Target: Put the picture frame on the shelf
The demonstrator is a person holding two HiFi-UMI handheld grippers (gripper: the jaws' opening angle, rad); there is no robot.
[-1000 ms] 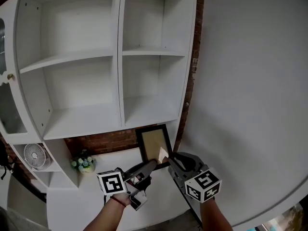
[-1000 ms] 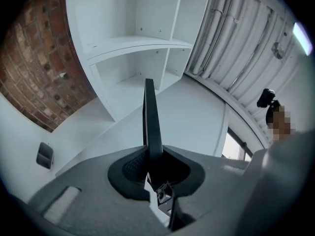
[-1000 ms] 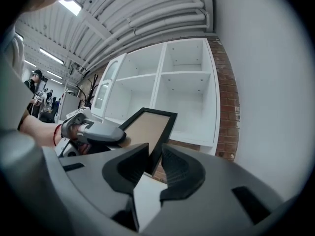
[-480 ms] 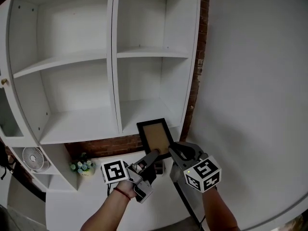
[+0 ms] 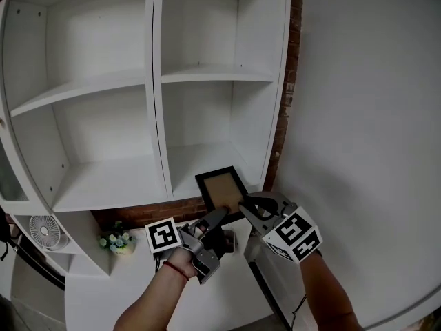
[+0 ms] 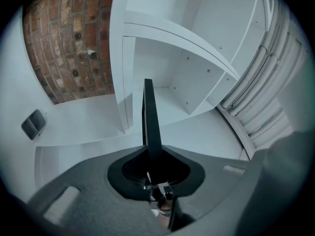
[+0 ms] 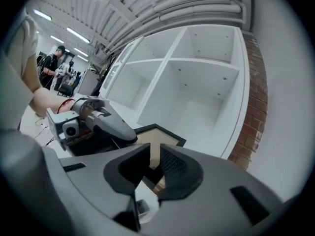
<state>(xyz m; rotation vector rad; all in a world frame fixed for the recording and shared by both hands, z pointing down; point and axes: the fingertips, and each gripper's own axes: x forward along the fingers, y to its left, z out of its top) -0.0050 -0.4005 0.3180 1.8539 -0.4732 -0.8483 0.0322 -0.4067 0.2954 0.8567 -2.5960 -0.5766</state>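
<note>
both forearms reach up from below, grippers side by side. the left gripper [image 5: 220, 217] clamps the picture frame [image 5: 222, 188] by its lower edge. the right gripper [image 5: 249, 205] has just been closing its jaws - now narrow - onto the frame's lower right corner. the frame hangs tilted in the air, just before the white shelf unit's [image 5: 110, 183] lower right compartment - not yet on its board.

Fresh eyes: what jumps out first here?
A black picture frame is held by both grippers before the lower right compartment of the white shelf unit. The left gripper clamps its lower edge; the right gripper, whose jaws have just been closing, pinches its lower right corner. The large compartments are bare.
</note>
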